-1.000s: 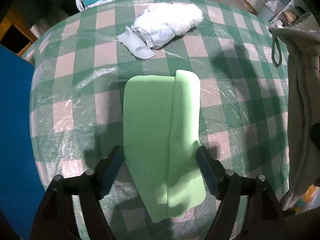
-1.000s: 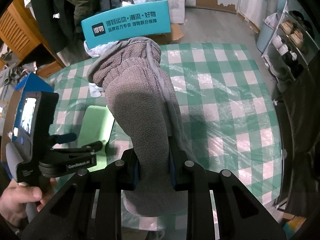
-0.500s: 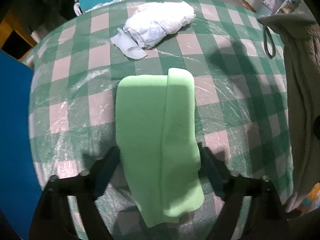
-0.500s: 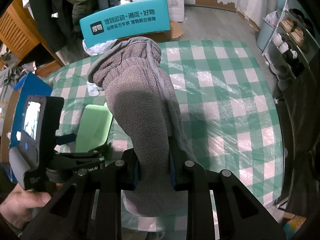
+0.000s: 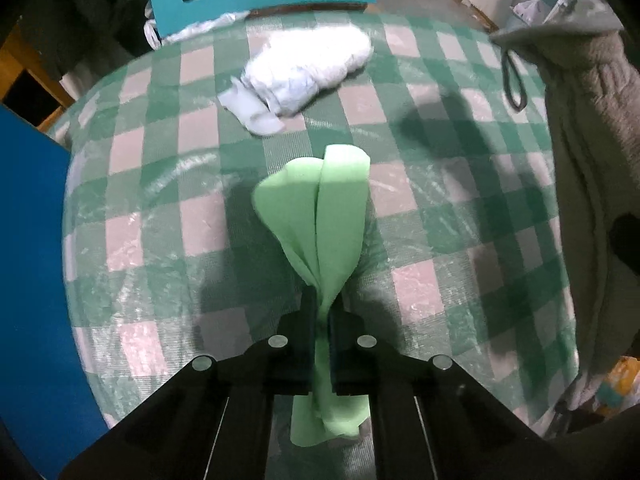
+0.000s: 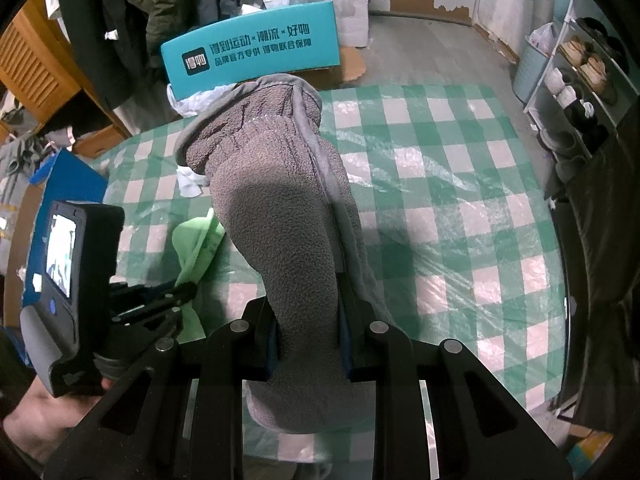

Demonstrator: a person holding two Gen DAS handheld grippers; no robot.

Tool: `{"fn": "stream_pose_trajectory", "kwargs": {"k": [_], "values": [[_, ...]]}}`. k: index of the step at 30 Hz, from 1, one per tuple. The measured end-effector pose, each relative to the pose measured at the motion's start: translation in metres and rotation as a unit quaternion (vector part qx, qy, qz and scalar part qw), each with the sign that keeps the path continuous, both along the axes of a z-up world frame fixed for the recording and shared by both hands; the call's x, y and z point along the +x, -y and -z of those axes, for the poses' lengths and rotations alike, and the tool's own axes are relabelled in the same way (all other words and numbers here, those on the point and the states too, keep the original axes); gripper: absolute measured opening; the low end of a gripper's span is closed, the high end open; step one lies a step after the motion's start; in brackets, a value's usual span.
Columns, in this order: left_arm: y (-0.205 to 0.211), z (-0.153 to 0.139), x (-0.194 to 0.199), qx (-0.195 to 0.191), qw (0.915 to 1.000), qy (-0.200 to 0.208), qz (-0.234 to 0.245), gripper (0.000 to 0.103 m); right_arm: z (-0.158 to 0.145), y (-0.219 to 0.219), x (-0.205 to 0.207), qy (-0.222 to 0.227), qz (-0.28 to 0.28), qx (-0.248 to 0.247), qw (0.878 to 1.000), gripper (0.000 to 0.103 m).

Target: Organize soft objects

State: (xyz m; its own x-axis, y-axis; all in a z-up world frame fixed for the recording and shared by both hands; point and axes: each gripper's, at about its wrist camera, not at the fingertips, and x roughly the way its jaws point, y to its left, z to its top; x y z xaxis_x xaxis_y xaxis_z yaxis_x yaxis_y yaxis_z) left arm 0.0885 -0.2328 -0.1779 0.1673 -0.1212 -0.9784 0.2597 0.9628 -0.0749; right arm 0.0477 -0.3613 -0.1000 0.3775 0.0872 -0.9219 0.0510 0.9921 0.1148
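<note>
Green foam sheet: the thin, soft light-green foam sheet [image 5: 320, 216] is pinched into folds by the clenched left gripper [image 5: 323, 320], over the green-and-white checked tablecloth [image 5: 160, 208].
Grey fleece: the thick grey fleece garment [image 6: 288, 216] is clamped in the right gripper [image 6: 308, 336], screening much of the table's left part.
Beyond the sheet: a crumpled white plastic-wrapped bundle [image 5: 308, 68], well apart.
Far edge: a teal printed cardboard box [image 6: 252, 60].
Left edge: a blue panel [image 5: 32, 264].

Checked tablecloth [image 6: 440, 200], grey floor [image 6: 420, 52]
</note>
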Motion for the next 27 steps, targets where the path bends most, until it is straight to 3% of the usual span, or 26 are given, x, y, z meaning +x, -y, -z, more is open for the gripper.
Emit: {"fn": "stream_pose_trajectory", "kwargs": {"k": [9, 27], "values": [[-0.018, -0.047, -0.001, -0.026, 0.9991, 0.033, 0.0, 0.005, -0.018, -0.002, -0.003, 0.018, -0.001, -0.003, 1.0, 0.021], [-0.07, -0.13, -0.003, -0.022, 0.9924, 0.121, -0.007, 0.005, -0.063, -0.016, -0.012, 0.065, -0.017, -0.007, 0.998, 0.021]]}}
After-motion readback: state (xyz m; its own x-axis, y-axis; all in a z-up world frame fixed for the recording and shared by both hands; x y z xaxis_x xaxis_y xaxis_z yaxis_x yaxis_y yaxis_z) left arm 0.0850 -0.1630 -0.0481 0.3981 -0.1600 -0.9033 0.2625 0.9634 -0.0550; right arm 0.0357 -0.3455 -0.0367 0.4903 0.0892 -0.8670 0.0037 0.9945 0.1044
